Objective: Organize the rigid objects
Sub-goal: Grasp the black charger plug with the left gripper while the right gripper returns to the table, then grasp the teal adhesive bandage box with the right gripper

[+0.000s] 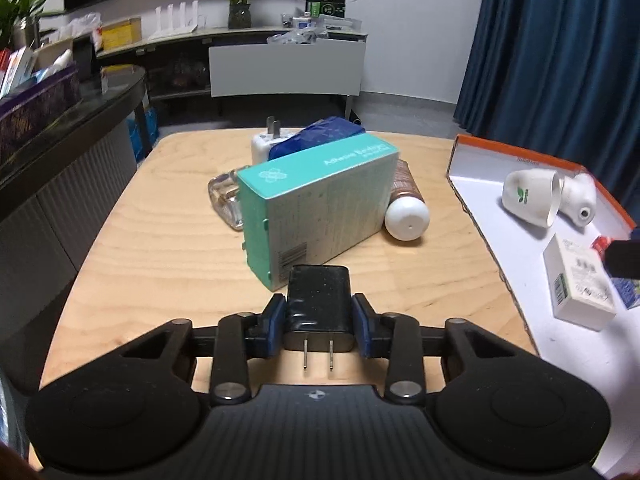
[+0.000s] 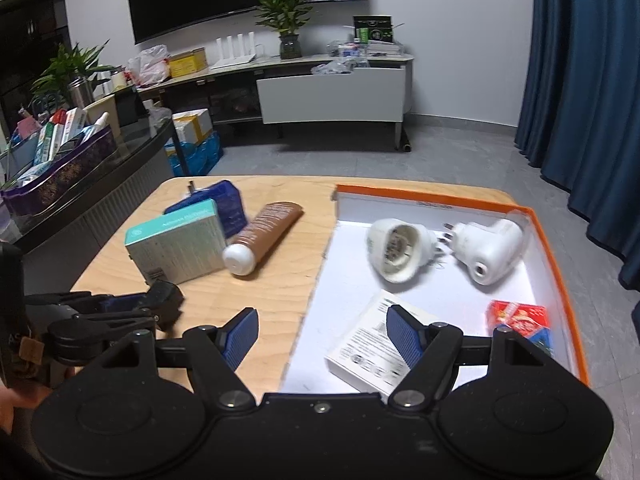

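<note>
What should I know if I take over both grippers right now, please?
Left gripper: shut on the black charger, prongs facing the camera, over the wooden table.
Right gripper: open, empty, over the near edge of the orange-rimmed tray.
In the tray: two white plug-in units, a white box, a red packet.
Left on the table: teal box, brown tube, blue box, white charger, clear bottle.

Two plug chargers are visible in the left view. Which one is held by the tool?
The black charger, clamped between the left tool's pads with prongs toward the camera. The white charger stands behind the teal box, untouched.
</note>
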Demonstrator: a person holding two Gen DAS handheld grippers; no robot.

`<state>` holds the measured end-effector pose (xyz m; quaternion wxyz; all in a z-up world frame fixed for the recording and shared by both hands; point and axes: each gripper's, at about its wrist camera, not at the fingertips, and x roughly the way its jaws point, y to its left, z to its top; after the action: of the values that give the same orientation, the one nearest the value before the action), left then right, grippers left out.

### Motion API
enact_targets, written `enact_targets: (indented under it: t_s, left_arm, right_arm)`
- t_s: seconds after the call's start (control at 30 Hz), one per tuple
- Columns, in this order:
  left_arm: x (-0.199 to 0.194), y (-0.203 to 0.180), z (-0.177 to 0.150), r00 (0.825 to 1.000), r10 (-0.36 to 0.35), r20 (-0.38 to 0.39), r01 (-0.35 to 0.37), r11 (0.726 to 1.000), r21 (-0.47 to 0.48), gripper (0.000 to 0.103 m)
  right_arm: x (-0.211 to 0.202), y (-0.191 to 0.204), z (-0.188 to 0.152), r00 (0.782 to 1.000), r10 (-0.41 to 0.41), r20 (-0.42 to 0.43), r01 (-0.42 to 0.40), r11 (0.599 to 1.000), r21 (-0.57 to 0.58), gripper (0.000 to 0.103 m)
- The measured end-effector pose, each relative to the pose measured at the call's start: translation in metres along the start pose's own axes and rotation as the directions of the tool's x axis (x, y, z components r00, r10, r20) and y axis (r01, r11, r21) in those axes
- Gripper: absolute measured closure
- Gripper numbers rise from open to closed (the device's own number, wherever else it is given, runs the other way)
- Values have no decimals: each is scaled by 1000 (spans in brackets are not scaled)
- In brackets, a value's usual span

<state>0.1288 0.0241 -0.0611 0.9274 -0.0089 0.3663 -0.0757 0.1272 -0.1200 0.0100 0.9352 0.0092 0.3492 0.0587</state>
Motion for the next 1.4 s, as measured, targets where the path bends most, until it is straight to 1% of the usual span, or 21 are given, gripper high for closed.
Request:
enact_targets:
  t_s: [0.13,0.2,0.3,0.37,0.43,0.5,0.57,0.6,0.67,0.7,0.8,0.87,0.9,0.97,1.03,1.1,1.17,1.23,1.27,1.3,1.4]
  left_arm:
    - [-16,12,-8,1000,-17,-5,17,999,-31,67]
    - [-25,20,-11,1000,-24,-8,24,998,-63,67]
    - [-39,34,-15,1000,-10,-1,10,994,-107,67]
    - [-46,43,-17,1000,-5,7,6,991,-130,67]
    - [-52,49,-18,1000,16,14,-14,990,-137,67]
    - [-54,55,-17,1000,21,20,-18,989,-148,67]
    - [-56,60,-17,999,19,27,-14,987,-160,67]
    - [-57,63,-17,999,19,32,-13,987,-163,67]
    - [-58,68,-17,999,10,37,-3,984,-177,67]
    - [-58,70,-17,999,1,40,6,982,-187,67]
    - [-58,73,-17,998,-24,50,34,978,-204,67]
    - [-58,73,-18,997,-40,58,52,976,-214,67]
    - [-57,73,-17,997,-45,62,57,975,-213,67]
    - [-58,73,-16,996,-54,68,67,974,-215,67]
    - [-57,73,-17,996,-53,68,66,974,-215,67]
    - [-57,74,-18,996,-56,67,69,973,-222,67]
    - [-58,75,-20,996,-47,72,62,972,-226,67]
    - [-60,77,-20,996,-37,76,54,973,-222,67]
    - [-60,78,-21,996,-33,78,50,974,-222,67]
    - [-61,80,-21,996,-31,80,49,973,-226,67]
    - [-62,85,-21,996,-34,86,55,967,-250,67]
  right_arm:
    - [13,26,18,998,66,-4,-66,998,-13,19]
    - [24,47,32,995,100,1,-100,994,-35,19]
    - [47,79,57,990,142,17,-140,988,-68,19]
    - [65,95,73,992,128,19,-126,990,-58,19]
    - [85,105,87,990,140,7,-140,990,-29,19]
    - [103,112,92,994,106,-5,-106,994,-19,19]
    - [116,114,86,997,65,-52,-67,997,-30,19]
    - [117,112,80,997,57,-60,-58,998,-31,18]
    - [104,100,66,997,68,-48,-68,998,-1,17]
    - [96,94,60,997,61,-53,-61,998,5,17]
    - [77,81,37,995,0,-103,-4,999,-42,17]
    - [64,74,29,996,-24,-85,21,999,-39,17]
    - [58,72,29,997,-17,-69,16,1000,-22,17]
    - [54,79,35,998,25,-55,-26,999,-21,17]
    - [58,98,49,998,41,-39,-43,998,-54,17]
    - [69,118,65,999,45,-26,-47,997,-62,16]
    - [87,133,78,1000,9,-23,-9,999,-35,16]
    - [108,139,84,998,-34,-50,33,999,-20,16]
    - [115,139,83,994,-77,-72,75,997,-20,14]
    - [113,134,80,995,-79,-58,80,997,9,14]
    - [91,111,59,994,-88,-62,92,994,55,13]
